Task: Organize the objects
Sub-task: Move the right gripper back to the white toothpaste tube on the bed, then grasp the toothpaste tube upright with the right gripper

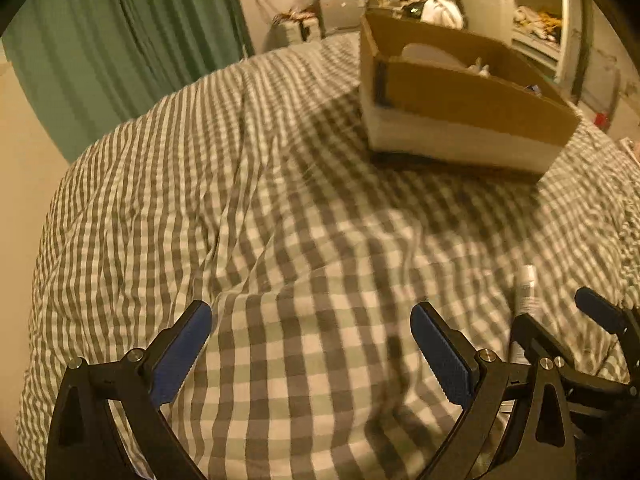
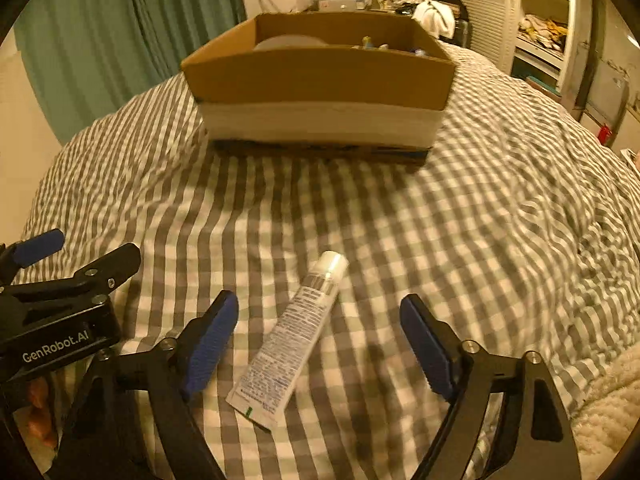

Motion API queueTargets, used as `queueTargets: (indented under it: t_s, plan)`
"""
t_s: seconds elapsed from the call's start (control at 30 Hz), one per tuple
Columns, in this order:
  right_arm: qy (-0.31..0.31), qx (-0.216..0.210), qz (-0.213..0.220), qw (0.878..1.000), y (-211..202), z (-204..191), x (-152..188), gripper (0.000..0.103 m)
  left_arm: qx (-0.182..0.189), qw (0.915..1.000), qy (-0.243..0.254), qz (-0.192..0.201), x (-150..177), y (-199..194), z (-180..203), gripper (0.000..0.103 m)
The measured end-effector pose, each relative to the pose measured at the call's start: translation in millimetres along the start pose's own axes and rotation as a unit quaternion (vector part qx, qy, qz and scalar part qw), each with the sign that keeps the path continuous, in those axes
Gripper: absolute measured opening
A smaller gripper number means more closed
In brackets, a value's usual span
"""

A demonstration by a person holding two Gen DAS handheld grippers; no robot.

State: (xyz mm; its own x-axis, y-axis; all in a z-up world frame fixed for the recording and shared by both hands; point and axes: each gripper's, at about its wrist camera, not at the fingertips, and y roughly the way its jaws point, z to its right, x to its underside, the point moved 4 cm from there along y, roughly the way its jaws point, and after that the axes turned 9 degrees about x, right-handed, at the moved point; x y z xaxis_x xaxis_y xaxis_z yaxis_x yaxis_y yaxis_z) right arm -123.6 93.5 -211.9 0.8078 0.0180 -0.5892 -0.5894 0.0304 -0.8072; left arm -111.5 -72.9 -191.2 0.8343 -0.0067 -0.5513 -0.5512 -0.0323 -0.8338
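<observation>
Pickup of the tube (image 2: 298,334) looks like the step in hand, judging from how the right gripper (image 2: 318,344) is lined up over it. The tube lies flat on the checked bed cover (image 2: 460,240), well short of the cardboard box (image 2: 320,80), its white cap end pointing toward the box and its crimped tail toward the camera. The right gripper is spread wide, one blue pad on each side of the tube, and neither pad touches it; whether the gripper is right down at the level of the cover I cannot tell.

The next move, as I judge it, calls for lowering the gripper around the middle of the tube, pinching across its width, then carrying it up and forward over the near wall of the box, which already holds a few things. The tube sits slightly askew between the pads, so a small turn of the wrist may help. The soft cover could give under pressure.

The left gripper (image 1: 310,340) is also spread wide and holds nothing; it hovers over bare cover, on the near side of the box and just left of the tube (image 1: 526,290).
</observation>
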Motion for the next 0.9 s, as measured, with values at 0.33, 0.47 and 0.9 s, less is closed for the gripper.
queueTargets:
  t_s: [0.33, 0.47, 0.9]
  plan:
    - [-0.045, -0.002, -0.04, 0.998, 35, -12, 7, 0.036, -0.009, 0.9997, -0.009, -0.02, 3, 12, -3, 0.102]
    - [-0.069, 0.019, -0.033, 0.997, 32, -17, 9, 0.029, 0.005, 0.9998, -0.007, -0.02, 4, 12, -1, 0.102]
    - [-0.063, 0.021, 0.009, 0.998, -22, -9, 8, 0.023, 0.014, 0.9996, 0.017, 0.018, 5, -24, 15, 0.102]
